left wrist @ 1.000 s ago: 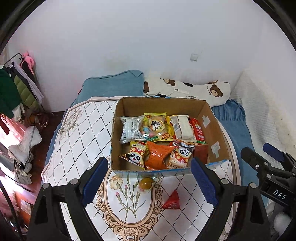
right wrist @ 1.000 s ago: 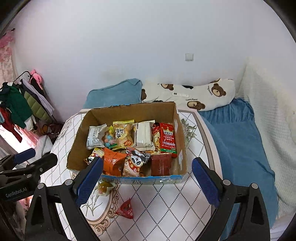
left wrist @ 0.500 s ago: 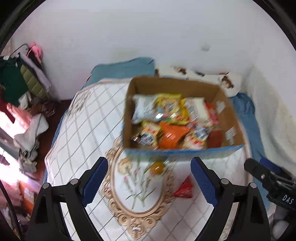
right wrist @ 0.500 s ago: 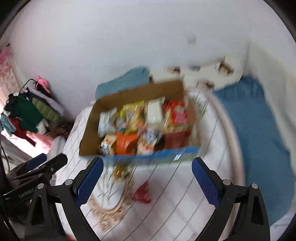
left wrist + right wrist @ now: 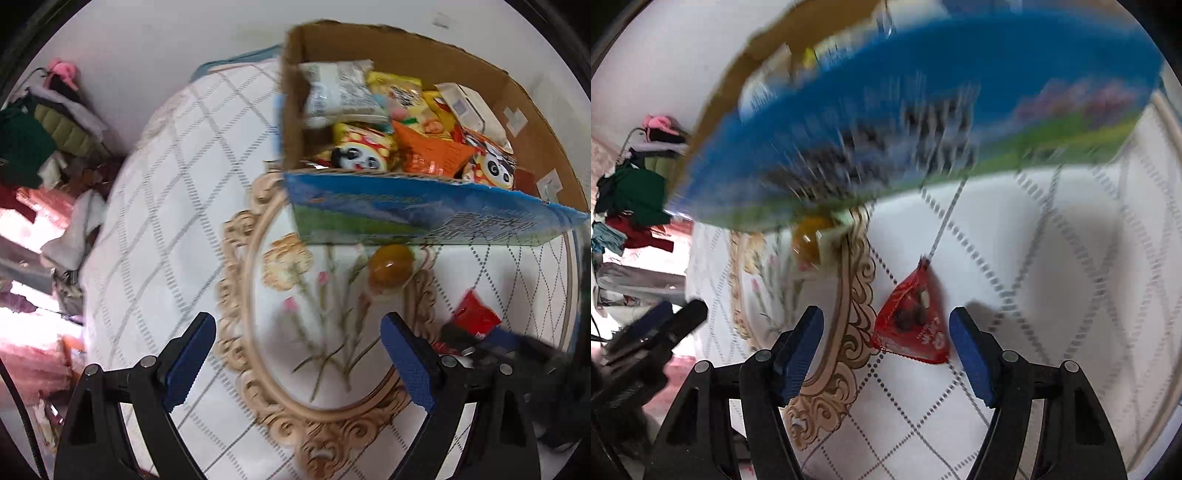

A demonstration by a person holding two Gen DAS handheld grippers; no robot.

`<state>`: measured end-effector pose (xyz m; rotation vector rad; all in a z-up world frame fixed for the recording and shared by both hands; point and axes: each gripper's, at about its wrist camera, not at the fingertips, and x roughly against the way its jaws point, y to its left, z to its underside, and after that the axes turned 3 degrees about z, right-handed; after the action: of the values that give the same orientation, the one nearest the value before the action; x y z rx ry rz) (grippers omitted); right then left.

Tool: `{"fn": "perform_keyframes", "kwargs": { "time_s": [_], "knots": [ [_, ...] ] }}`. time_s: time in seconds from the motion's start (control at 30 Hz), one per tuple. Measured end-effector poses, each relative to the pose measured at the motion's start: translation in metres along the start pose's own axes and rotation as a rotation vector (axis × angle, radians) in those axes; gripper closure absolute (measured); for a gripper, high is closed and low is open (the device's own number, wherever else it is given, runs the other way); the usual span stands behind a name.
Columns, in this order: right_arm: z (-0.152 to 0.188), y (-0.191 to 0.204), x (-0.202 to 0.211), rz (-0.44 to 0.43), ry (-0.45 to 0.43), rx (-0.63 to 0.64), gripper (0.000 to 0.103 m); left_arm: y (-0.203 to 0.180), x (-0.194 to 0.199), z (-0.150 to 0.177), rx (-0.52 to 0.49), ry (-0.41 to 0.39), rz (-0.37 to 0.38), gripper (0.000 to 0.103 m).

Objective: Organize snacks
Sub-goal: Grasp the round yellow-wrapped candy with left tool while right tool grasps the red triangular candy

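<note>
A cardboard box (image 5: 424, 218) with a blue printed front holds several snack packets at the upper right of the left wrist view. In front of it on the tablecloth lie an orange jelly cup (image 5: 389, 267) and a red triangular packet (image 5: 476, 317). My left gripper (image 5: 297, 350) hangs open over the oval floral pattern, left of both, holding nothing. In the right wrist view the red packet (image 5: 910, 325) lies between the fingers of my right gripper (image 5: 886, 328). Its jaws are closing, and the left pad (image 5: 805, 339) still stands clear of the wrapper. The jelly cup (image 5: 809, 236) sits by the blurred box (image 5: 886, 110).
The round table (image 5: 155, 206) carries a white lattice-patterned cloth with a gold oval frame. A heap of clothes (image 5: 29, 147) lies beyond its left edge, and a white wall stands behind. The box front looms close above the right gripper.
Both grippers have sunk toward the table and tipped downward. The box has shifted up in both views. The right jaws have narrowed around the red packet; the left jaws keep their width.
</note>
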<state>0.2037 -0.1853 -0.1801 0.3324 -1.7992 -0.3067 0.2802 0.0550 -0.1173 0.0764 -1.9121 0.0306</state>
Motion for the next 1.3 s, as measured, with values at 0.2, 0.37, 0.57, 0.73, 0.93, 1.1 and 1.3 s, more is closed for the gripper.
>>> {"fn": "perform_keyframes", "kwargs": {
  "time_s": [0.2, 0.37, 0.57, 0.73, 0.93, 1.1, 1.3],
  "knots": [
    [0.013, 0.003, -0.012, 0.065, -0.011, 0.054, 0.063, -0.036, -0.033, -0.021, -0.082, 0.032, 0.102, 0.013],
    [0.017, -0.012, 0.0, 0.091, -0.025, 0.03, 0.062, -0.065, -0.073, -0.029, -0.143, 0.121, 0.104, 0.013],
    [0.026, -0.026, 0.006, 0.102, -0.023, -0.005, 0.062, -0.07, -0.079, -0.027, -0.154, 0.118, 0.107, 0.053],
    [0.03, -0.029, 0.007, 0.099, -0.002, -0.012, 0.062, -0.063, -0.069, -0.001, -0.183, 0.149, 0.112, 0.062],
    [0.05, -0.04, 0.007, 0.072, 0.095, 0.014, 0.062, -0.046, -0.048, 0.052, -0.182, 0.244, 0.169, 0.062],
    [0.074, -0.042, -0.001, 0.068, 0.189, 0.045, 0.062, -0.036, -0.048, 0.082, -0.115, 0.34, 0.231, 0.06],
    [0.077, -0.037, -0.017, 0.083, 0.214, 0.053, 0.062, -0.04, -0.07, 0.081, -0.066, 0.367, 0.221, 0.057]
  ]
}}
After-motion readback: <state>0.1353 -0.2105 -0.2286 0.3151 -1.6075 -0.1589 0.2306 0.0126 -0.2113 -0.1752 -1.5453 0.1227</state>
